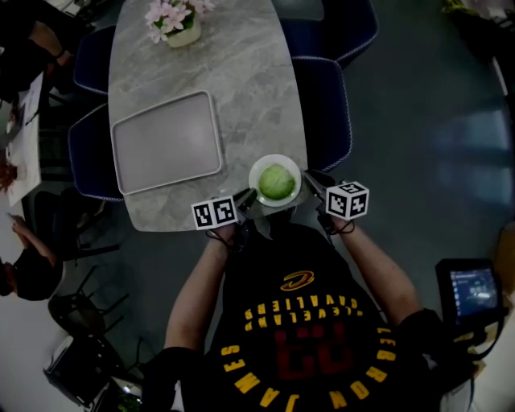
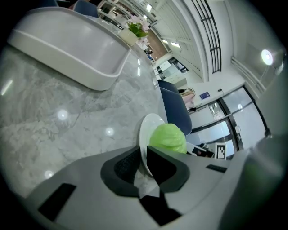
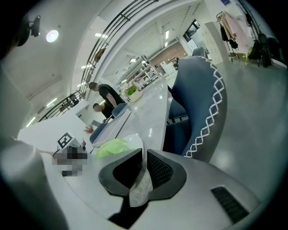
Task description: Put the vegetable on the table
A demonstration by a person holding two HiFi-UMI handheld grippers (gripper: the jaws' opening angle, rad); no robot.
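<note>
Marble table [image 1: 241, 80], plate [image 1: 258, 166] of vegetable [image 1: 276, 182] at its near edge, rim tight in left claw [image 2: 143, 157] and right claw [image 3: 143, 159]

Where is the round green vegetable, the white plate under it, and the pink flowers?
vegetable [image 1: 276, 182], head view, the middle of its green top.
plate [image 1: 275, 158], head view, the bare far rim.
flowers [image 1: 170, 14], head view, the pink blooms at the table's far end.

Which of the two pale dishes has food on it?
The small round plate, carrying the green vegetable; the big rectangular tray is empty.
</note>
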